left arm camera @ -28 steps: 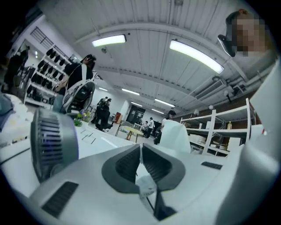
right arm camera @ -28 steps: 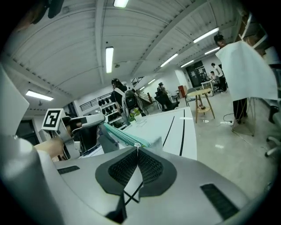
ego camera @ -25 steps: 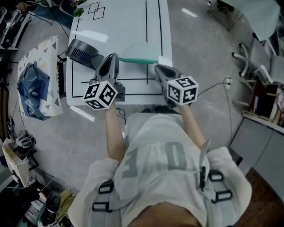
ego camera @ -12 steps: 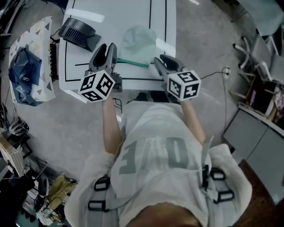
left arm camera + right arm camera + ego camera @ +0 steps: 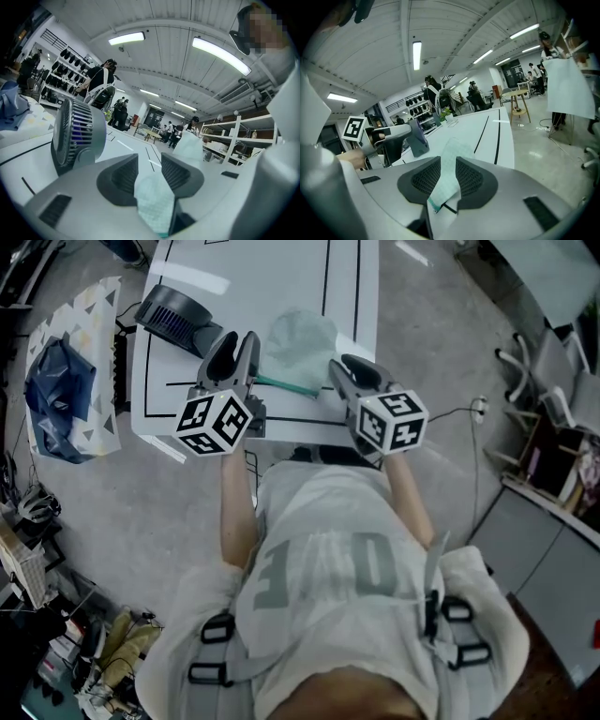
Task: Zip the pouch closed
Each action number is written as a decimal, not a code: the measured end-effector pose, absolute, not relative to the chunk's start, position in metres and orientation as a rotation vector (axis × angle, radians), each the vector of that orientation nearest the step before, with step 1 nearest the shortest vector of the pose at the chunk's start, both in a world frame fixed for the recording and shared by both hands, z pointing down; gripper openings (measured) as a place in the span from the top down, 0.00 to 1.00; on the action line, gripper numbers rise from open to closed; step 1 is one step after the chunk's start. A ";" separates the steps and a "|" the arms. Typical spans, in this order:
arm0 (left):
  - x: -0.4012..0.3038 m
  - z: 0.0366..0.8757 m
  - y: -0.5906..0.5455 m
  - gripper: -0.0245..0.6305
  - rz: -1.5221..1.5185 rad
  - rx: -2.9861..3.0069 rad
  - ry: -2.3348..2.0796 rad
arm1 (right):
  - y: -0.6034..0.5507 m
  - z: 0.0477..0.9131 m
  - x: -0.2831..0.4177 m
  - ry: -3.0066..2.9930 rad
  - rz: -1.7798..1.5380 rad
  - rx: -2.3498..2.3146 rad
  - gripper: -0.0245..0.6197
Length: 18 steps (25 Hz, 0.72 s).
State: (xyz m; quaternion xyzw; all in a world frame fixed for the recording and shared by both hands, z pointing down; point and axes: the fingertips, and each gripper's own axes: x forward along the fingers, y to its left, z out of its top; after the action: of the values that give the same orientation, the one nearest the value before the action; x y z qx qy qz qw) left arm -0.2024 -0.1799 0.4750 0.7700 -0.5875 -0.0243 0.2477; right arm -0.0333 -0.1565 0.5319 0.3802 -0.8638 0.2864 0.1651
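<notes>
The fan [image 5: 173, 321] stands just left of my left gripper [image 5: 236, 343] and blocks that side. The pouch [image 5: 300, 338] fills the gap to my right gripper [image 5: 349, 365]. Beyond it the worktop [image 5: 281, 277] lies open.

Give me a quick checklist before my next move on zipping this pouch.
1. Left tongs gripping the pouch: not ok; they have just opened, cloth lies loose between them.
2. Right tongs gripping: not ok; also just opened, cloth between them.
3. Zipper fully closed: cannot tell; only its green edge shows.
4. Pouch over the table: ok, near the front edge.
5. Fan clear of the pouch: ok, apart on its left.
</notes>
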 end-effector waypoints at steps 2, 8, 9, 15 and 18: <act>-0.199 0.460 -0.186 0.76 -0.068 2.129 -1.629 | -0.173 0.514 -0.036 -2.506 0.763 1.100 0.84; -0.171 0.404 -0.195 0.81 0.036 2.375 -1.642 | -0.214 0.442 -0.041 -2.605 0.431 1.187 0.84; -0.166 0.395 -0.194 0.85 0.044 2.413 -1.656 | -0.217 0.432 -0.041 -2.606 0.346 1.207 0.84; -0.165 0.358 -0.191 0.95 0.121 2.537 -1.894 | -0.221 0.386 -0.035 -2.633 0.097 1.412 0.93; -0.170 0.350 -0.189 0.95 0.134 2.539 -1.986 | -0.221 0.378 -0.029 -2.637 0.068 1.472 0.95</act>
State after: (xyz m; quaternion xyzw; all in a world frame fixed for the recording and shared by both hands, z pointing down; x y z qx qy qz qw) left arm -0.1698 -0.1889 0.3502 0.7862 -0.6151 0.0415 -0.0425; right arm -0.0289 -0.2209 0.3784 0.4864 -0.8714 0.0224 0.0602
